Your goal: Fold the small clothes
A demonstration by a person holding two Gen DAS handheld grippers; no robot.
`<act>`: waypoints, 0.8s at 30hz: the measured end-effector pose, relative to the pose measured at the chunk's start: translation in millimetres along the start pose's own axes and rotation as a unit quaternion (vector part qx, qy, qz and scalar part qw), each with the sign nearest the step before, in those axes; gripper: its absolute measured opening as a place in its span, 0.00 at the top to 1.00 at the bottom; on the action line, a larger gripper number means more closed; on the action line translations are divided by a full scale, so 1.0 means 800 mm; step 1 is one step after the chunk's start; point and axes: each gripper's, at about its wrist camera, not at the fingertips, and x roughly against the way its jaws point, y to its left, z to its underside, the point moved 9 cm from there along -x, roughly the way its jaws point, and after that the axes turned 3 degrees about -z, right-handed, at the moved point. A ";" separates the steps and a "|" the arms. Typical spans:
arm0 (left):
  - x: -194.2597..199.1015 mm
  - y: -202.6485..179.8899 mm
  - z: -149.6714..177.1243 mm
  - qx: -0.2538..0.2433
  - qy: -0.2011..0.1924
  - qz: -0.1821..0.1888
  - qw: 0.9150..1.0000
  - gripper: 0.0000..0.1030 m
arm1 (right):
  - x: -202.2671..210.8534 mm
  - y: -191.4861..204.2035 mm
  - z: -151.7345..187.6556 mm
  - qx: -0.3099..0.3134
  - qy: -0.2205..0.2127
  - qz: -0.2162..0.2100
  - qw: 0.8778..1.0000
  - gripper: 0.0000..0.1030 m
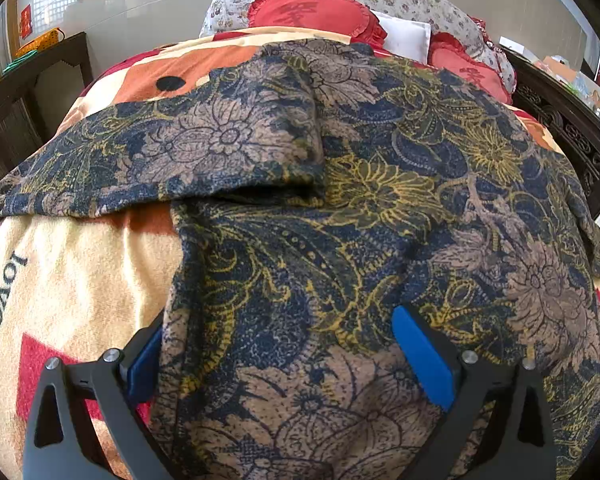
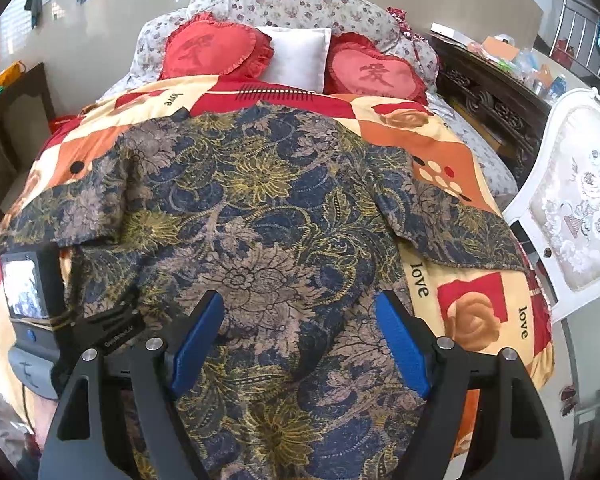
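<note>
Two grippers work one garment: a floral shirt point(image 2: 268, 208) in navy, tan and mustard, spread flat on the patterned blanket point(image 2: 476, 300) that covers the bed, collar end toward the pillows point(image 2: 296, 56), both short sleeves out to the sides.

Handling, as a judgement: fabric looks thin, soft and light, w/ no stiffness of its own, so it should drape and crease wherever it is lifted and may slide a bit on the fleecy blanket. Best hold is prob. a hem corner or a side seam near the bottom, where two layers bunch enough for the pads to bite; a pinch in the middle of the panel would likely drag only the top layer.

Left gripper point(image 1: 284, 356): fingers spread wide, low over the near left edge of the shirt. Its left pad point(image 1: 144, 368) sits partly behind the cloth edge, the right pad point(image 1: 420, 360) lies over the print (whether either pad touches the fabric cannot be told). Nothing is pinched. It points along the shirt's length toward the left sleeve point(image 1: 152, 156), which lies out to the side on the blanket.

Right gripper point(image 2: 300, 340): also spread wide, empty, held above the lower middle of the shirt, aimed straight up the bed. The left unit's camera body point(image 2: 28, 296) shows at its left, so both tools sit close, side by side near the hem.
</note>
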 end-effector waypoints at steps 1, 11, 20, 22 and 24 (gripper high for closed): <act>0.000 0.000 0.000 0.000 0.000 0.000 1.000 0.00 | -0.004 -0.004 0.003 0.003 0.005 0.009 1.000 0.11; 0.000 0.000 0.000 0.000 0.000 0.000 1.000 0.00 | -0.035 -0.060 0.042 0.004 0.047 0.065 0.997 0.11; 0.000 0.000 0.000 0.000 -0.001 0.000 1.000 0.00 | -0.042 -0.093 0.057 0.000 0.058 0.092 0.994 0.11; 0.001 0.001 0.000 0.000 -0.001 0.000 1.000 0.00 | -0.043 -0.098 0.058 0.000 0.060 0.094 0.994 0.11; 0.000 0.001 0.000 0.000 -0.001 0.000 1.000 0.00 | -0.043 -0.099 0.059 -0.002 0.060 0.094 0.994 0.11</act>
